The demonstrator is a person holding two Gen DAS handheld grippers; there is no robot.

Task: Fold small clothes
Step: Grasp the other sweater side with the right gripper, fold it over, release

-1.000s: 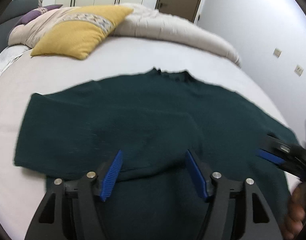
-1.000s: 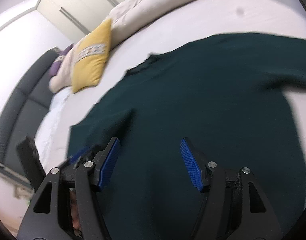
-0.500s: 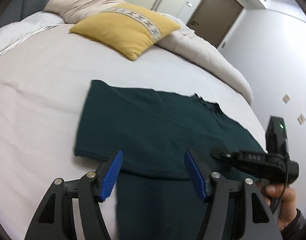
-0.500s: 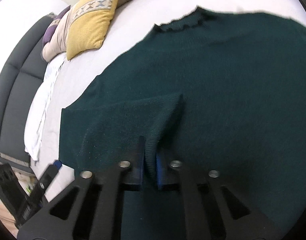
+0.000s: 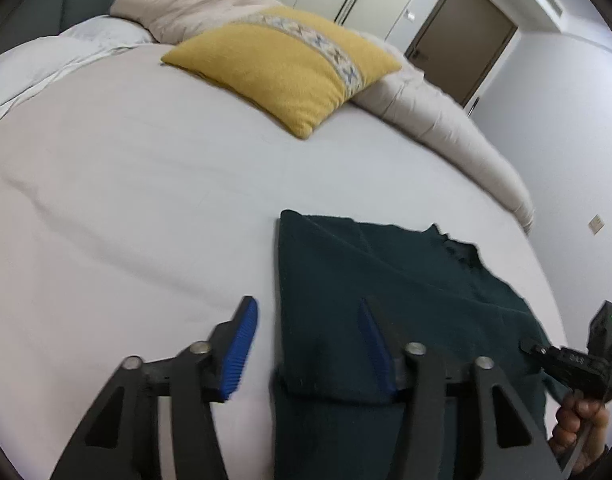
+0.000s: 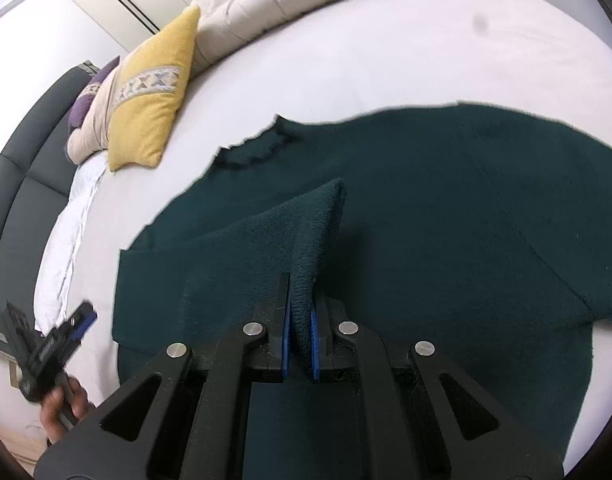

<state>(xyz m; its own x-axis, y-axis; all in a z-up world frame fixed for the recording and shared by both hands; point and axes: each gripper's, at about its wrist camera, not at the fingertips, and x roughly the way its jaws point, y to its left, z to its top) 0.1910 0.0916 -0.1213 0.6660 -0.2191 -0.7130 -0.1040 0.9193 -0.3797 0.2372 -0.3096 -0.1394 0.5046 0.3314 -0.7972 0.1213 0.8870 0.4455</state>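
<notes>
A dark green knitted sweater (image 6: 446, 208) lies spread on a white bed, neck toward the pillows. Its left sleeve (image 6: 266, 240) is folded over the body. My right gripper (image 6: 299, 332) is shut on the cuff of that sleeve and holds it raised a little off the body. In the left wrist view the sweater (image 5: 386, 280) shows its folded left edge. My left gripper (image 5: 306, 344) is open and empty, its jaws wide apart straddling that edge above the bed. The right gripper's body also shows in the left wrist view (image 5: 578, 360).
A yellow cushion (image 5: 282, 64) and a beige duvet (image 5: 446, 128) lie at the head of the bed. White sheet (image 5: 126, 200) spreads to the left of the sweater. A dark headboard (image 6: 22, 160) stands behind. The left gripper and hand show at the bed's edge (image 6: 54, 352).
My right gripper closed on the sleeve cuff and lifted it toward the sweater's middle. My left gripper swung left, off the sweater's body to its left edge, still open.
</notes>
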